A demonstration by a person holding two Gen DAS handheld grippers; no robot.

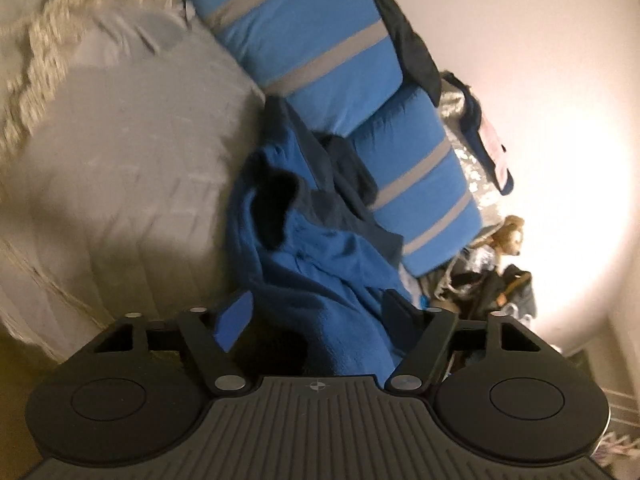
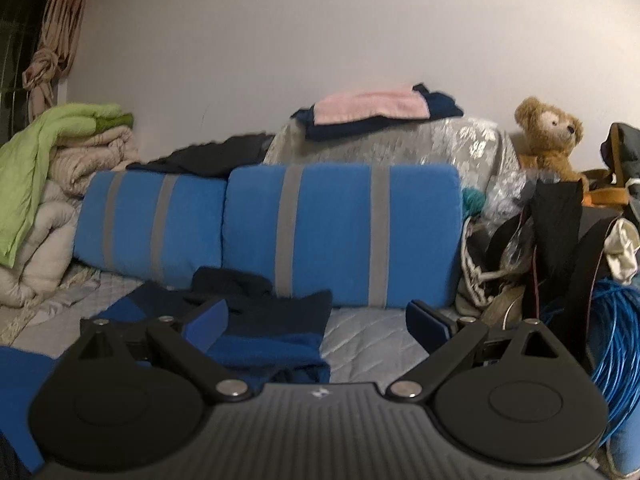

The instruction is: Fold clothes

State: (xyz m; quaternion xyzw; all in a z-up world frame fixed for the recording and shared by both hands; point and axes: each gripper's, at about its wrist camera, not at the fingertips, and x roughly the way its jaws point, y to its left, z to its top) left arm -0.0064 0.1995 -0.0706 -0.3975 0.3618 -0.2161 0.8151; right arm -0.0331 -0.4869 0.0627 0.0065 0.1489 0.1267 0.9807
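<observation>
While both grippers hover low over the bed, neither holds cloth: the right gripper point(image 2: 316, 326) has its jaws spread wide with only the grey quilted bedspread point(image 2: 372, 344) between them, and the left gripper point(image 1: 318, 320) also stands apart, though the blue fleece garment point(image 1: 316, 264) bulges up between its fingers, and motion blur leaves me unsure whether a pad touches it. That garment, blue with navy panels, lies rumpled and bunched at twelve o'clock from the left gripper and at about ten o'clock from the right one, just in front of the striped blue pillows point(image 2: 340, 232). Farther off, at one o'clock in the right view, a pink and navy stack point(image 2: 376, 114) sits flat and squared on a silvery covered bundle point(image 2: 472, 148). So some items lie folded, while this fleece is still unfolded and needs spreading flat.
</observation>
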